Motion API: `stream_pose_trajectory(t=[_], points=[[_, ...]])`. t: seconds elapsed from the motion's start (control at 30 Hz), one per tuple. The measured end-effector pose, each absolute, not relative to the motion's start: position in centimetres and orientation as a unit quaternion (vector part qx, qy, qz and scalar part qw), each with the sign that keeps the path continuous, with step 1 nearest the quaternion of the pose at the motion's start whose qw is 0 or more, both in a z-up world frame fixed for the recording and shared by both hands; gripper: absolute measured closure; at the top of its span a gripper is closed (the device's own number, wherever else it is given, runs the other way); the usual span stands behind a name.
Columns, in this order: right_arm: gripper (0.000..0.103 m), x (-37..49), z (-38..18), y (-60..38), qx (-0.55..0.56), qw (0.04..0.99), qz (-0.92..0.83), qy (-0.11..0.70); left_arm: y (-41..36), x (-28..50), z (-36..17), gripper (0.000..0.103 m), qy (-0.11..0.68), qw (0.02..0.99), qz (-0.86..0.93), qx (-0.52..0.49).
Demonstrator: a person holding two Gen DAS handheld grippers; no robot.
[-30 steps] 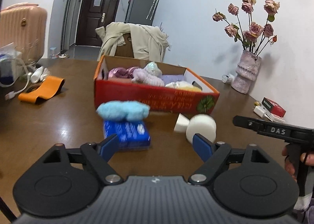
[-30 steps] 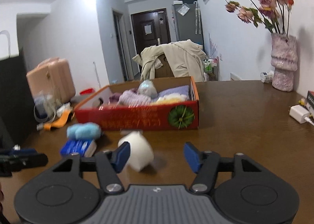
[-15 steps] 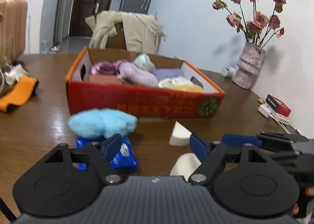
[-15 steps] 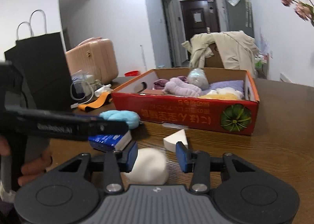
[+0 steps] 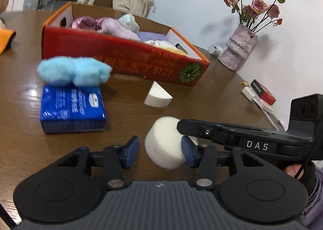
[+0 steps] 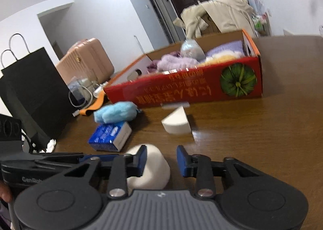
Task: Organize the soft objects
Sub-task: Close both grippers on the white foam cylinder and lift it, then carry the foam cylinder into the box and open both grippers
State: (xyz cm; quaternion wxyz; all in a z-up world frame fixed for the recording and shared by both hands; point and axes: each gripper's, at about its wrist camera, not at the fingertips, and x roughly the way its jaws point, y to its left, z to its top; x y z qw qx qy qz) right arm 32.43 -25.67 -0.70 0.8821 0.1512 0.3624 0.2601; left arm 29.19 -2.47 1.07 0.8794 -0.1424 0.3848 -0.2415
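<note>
Your left gripper (image 5: 160,152) and right gripper (image 6: 161,160) both spread around white round sponge (image 5: 164,145), neither pinching it.
Sponge sits lower centre on table (image 5: 20,109); white wedge sponge (image 5: 157,96), blue fluffy piece (image 5: 73,70), tissue pack (image 5: 71,107) mid-frame; red box (image 5: 121,56) above.

Left gripper (image 5: 160,151): I hold it low over the counter (image 5: 125,113), jaws apart, blue fingertips (image 5: 132,150) level with each other; a white foam puck (image 5: 164,150) sits in the gap, against my right-hand pad and clear of the left one.
Right gripper (image 6: 161,161): jaws apart, also low over the counter; its left pad lies against the same puck, the other pad stands clear.
Crossing: my right gripper reaches in from the right, across the front of my left gripper, its tip over the puck.
Right hand (image 5: 296,170): only a bit of finger shows behind the handle.
</note>
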Motion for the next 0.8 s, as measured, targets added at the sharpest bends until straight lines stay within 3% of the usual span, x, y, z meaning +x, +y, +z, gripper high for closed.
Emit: stream_pose_trajectory(t=[0.03,0.1,0.5,0.8], points=[[0.082,32.2,-0.7,-25.6,0.156,0.881,0.260,0.362,-2.3,29.2,1.0,0.069,0.387,0.875,-0.248,-0.152],[0.087,31.7,-0.6,-25.6,0.160,0.881,0.259,0.362,-2.2,29.0,1.0,0.069,0.390,0.870,-0.255,-0.164],[0.088,28.2,3.3,-24.5,0.136,0.903,0.258,0.316,-1.7,26.4,4.9,0.071,0.334,0.892,-0.259,-0.158],[0.088,35.2,10.5,-23.0,0.105,0.929,0.267,0.232,-0.7,34.2,12.4,0.071,0.258,0.924,-0.258,-0.117]])
